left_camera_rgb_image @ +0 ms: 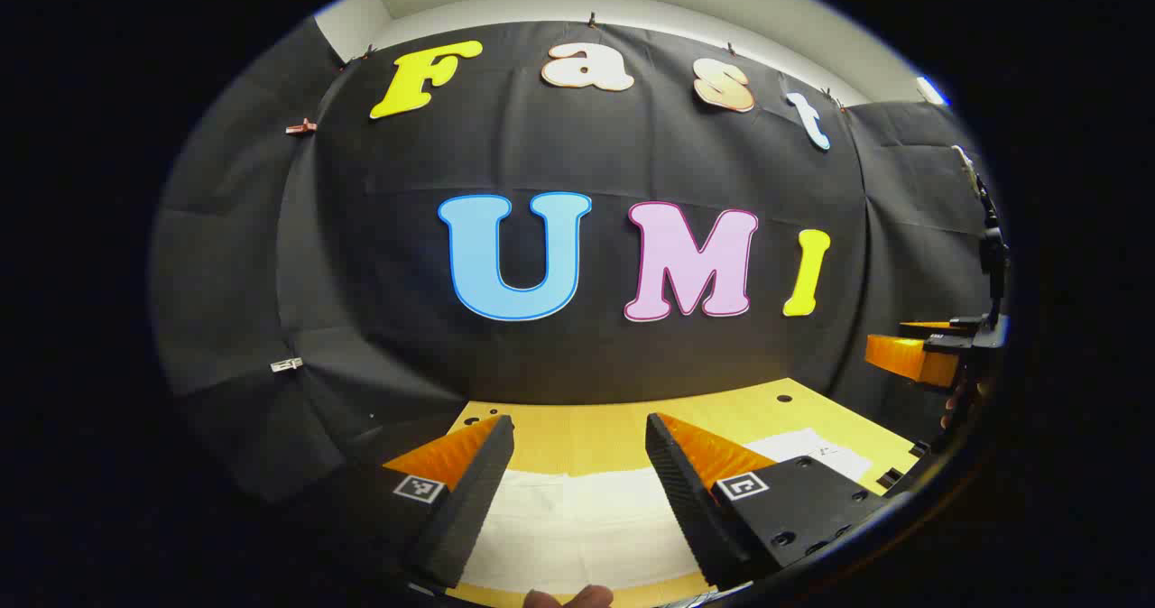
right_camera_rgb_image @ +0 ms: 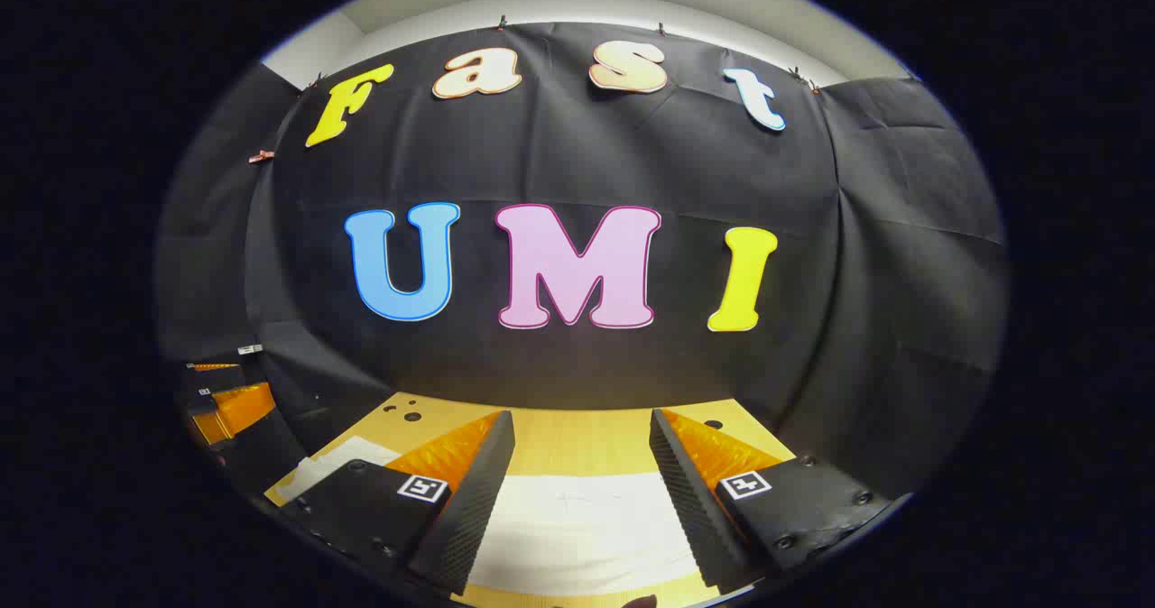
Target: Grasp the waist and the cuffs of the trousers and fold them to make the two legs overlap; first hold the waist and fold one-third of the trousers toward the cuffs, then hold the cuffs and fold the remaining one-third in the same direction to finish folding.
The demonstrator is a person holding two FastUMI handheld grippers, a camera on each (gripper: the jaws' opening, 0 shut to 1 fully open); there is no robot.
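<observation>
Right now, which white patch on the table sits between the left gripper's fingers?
The wide white cloth at the table's near edge, framed by the open left gripper. The smaller white patch lies off to the right, outside its fingers.

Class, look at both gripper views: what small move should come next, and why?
Probably lower both grippers onto the white fabric trousers. The left gripper and right gripper hover open above the cloth, which lies flat on the yellow wooden table, ungrasped.

The white trousers (left_camera_rgb_image: 577, 522) run under both tongs' fingers and off each view's lower edge.
</observation>
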